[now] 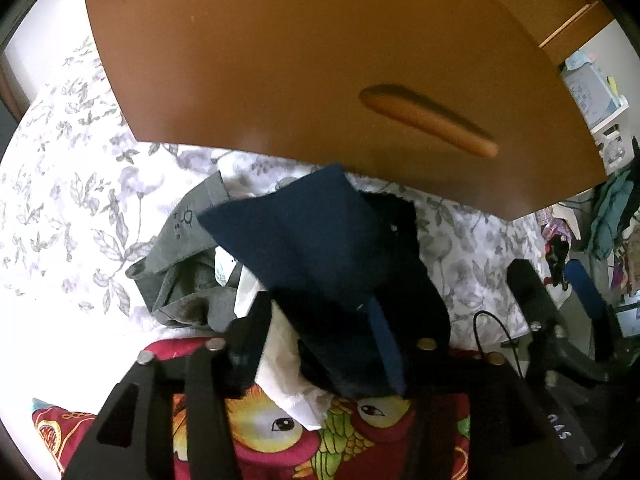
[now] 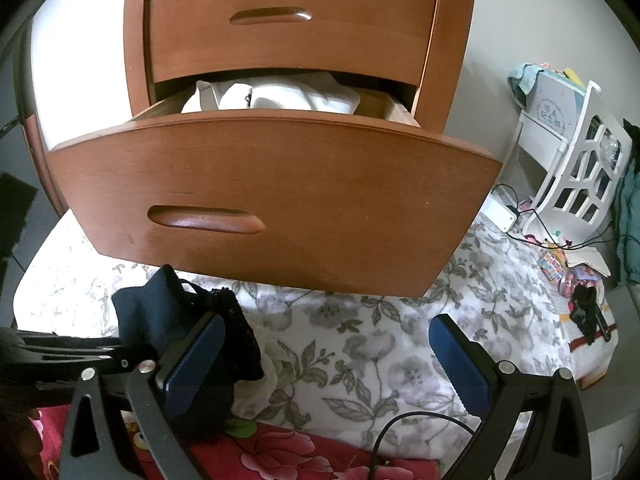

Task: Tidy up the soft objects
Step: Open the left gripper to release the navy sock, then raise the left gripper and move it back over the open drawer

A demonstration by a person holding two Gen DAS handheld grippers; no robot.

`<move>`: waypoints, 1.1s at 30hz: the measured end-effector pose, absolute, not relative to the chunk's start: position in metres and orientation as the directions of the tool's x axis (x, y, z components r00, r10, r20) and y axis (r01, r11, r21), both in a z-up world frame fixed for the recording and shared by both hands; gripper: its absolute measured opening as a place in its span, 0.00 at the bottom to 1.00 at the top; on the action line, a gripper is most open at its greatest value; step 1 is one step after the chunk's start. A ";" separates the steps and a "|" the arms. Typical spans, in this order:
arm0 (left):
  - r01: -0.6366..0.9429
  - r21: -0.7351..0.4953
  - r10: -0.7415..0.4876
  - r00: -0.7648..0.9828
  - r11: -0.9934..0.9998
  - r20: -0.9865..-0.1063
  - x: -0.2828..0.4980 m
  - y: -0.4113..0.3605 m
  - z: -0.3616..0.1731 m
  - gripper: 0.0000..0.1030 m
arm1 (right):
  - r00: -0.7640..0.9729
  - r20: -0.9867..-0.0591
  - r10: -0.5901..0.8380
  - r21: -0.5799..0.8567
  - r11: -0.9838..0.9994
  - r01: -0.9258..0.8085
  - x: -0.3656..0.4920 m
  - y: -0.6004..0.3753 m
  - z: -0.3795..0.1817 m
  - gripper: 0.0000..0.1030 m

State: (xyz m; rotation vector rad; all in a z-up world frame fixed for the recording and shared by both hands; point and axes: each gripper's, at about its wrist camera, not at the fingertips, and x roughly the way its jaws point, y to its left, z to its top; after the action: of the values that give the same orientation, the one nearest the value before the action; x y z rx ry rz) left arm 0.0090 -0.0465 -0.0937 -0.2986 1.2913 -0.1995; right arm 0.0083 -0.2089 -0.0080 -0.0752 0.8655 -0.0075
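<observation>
A navy folded cloth (image 1: pixel 304 240) is clamped by the left gripper (image 1: pixel 324 344); only the right view shows white clothes (image 2: pixel 276 94) inside the one open wooden drawer (image 2: pixel 276 184), with the right gripper (image 2: pixel 326 364) held agape.

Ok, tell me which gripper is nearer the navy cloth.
Left. The left gripper has its jaws shut on the navy cloth, holding it up below the open drawer. The right gripper sits beside it, jaws open and holding nothing, one finger next to the cloth.
</observation>
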 end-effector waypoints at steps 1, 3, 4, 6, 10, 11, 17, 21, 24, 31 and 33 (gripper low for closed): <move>-0.021 -0.329 -0.311 0.272 0.944 -0.911 0.009 -0.046 -0.091 0.54 | 0.649 -0.760 -0.037 -0.069 0.997 -0.024 0.008 -0.209 -0.008 1.00; -0.024 -0.332 -0.312 0.286 0.943 -0.906 0.009 -0.044 -0.085 0.58 | 0.649 -0.760 -0.037 -0.068 0.997 -0.023 0.008 -0.209 -0.008 1.00; -0.025 -0.332 -0.310 0.295 0.943 -0.904 0.009 -0.043 -0.082 0.62 | 0.649 -0.760 -0.037 -0.068 0.997 -0.023 0.008 -0.209 -0.008 1.00; -0.029 -0.335 -0.310 0.313 0.942 -0.898 0.008 -0.040 -0.075 0.63 | 0.649 -0.760 -0.037 -0.068 0.997 -0.023 0.008 -0.209 -0.008 1.00; -0.033 -0.345 -0.313 0.350 0.938 -0.883 0.008 -0.036 -0.064 0.70 | 0.649 -0.760 -0.037 -0.068 0.997 -0.023 0.008 -0.209 -0.008 1.00; -0.036 -0.342 -0.307 0.360 0.939 -0.881 0.008 -0.034 -0.061 0.73 | 0.649 -0.760 -0.036 -0.068 0.997 -0.023 0.008 -0.209 -0.008 1.00; -0.042 -0.336 -0.290 0.408 0.941 -0.865 0.007 -0.029 -0.050 0.86 | 0.649 -0.760 -0.036 -0.068 0.997 -0.023 0.008 -0.209 -0.008 1.00; -0.048 -0.315 -0.264 0.435 0.948 -0.861 0.005 -0.029 -0.047 0.94 | 0.649 -0.760 -0.036 -0.067 0.997 -0.023 0.008 -0.209 -0.008 1.00; -0.049 -0.310 -0.255 0.457 0.949 -0.852 0.004 -0.028 -0.044 0.96 | 0.648 -0.760 -0.036 -0.067 0.997 -0.024 0.008 -0.209 -0.008 1.00; -0.049 -0.318 -0.253 0.496 0.947 -0.831 0.003 -0.025 -0.034 0.98 | 0.649 -0.760 -0.035 -0.066 0.998 -0.023 0.008 -0.209 -0.008 1.00; -0.041 -0.331 -0.263 0.516 0.943 -0.815 0.002 -0.024 -0.030 0.98 | 0.649 -0.760 -0.036 -0.067 0.997 -0.023 0.008 -0.209 -0.008 1.00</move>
State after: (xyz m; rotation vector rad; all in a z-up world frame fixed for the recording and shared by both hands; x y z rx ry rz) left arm 0.0016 -0.0237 -0.0302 -0.3278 1.0247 -0.1364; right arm 0.0081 -0.2094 -0.0078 -0.0728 0.8650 -0.0071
